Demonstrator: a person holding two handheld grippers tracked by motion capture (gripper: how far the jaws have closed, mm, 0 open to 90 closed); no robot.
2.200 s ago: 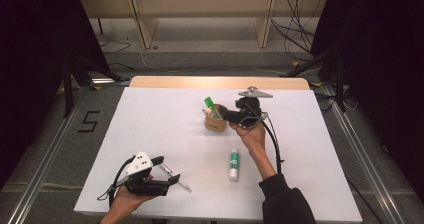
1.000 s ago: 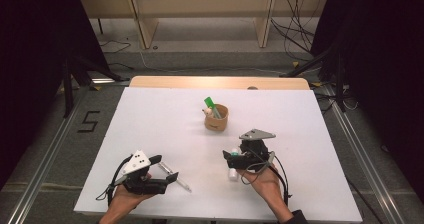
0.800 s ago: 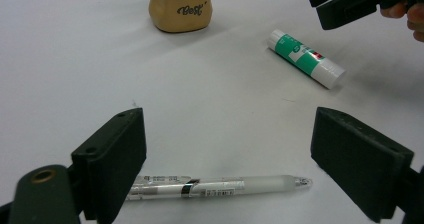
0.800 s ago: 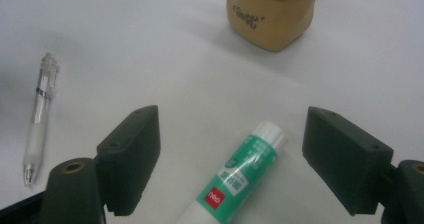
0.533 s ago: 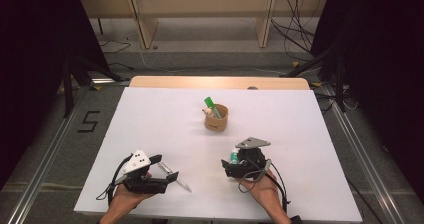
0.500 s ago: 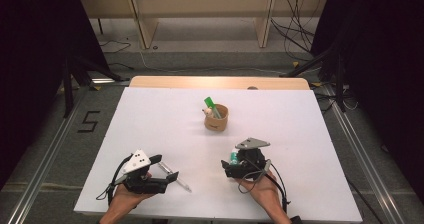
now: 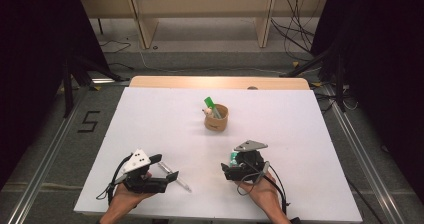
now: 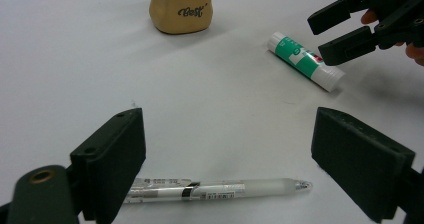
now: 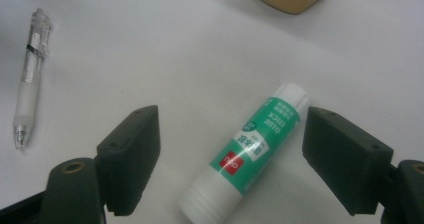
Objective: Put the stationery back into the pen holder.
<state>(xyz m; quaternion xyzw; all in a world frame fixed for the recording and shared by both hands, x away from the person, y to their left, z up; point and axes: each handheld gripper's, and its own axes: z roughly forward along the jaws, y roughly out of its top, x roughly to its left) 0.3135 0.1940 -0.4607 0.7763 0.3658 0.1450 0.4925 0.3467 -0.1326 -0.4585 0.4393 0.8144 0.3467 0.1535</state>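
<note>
A green and white glue stick [image 9: 250, 156] lies flat on the white table [image 7: 165, 124], right between the wide-apart jaws of my right gripper [image 9: 237, 139], which touches nothing. From above, that gripper [image 7: 229, 166] sits near the front edge and covers most of the glue stick [image 7: 233, 159]. My left gripper [image 8: 235, 134] is open too, with a clear pen [image 8: 215, 190] lying crosswise on the table between its jaws. In the high view the left gripper [image 7: 165, 170] rests at the front left beside the pen [image 7: 175, 176].
A tan cup [image 7: 216, 118] holding a green item and other pieces stands mid-table, beyond both grippers; the cup [image 8: 182, 6] is also ahead in the left gripper view. A wooden strip [image 7: 220, 82] borders the table's far edge.
My right gripper came back from the cup to the front of the table and settled over the glue stick. The left gripper and the pen have stayed put.
</note>
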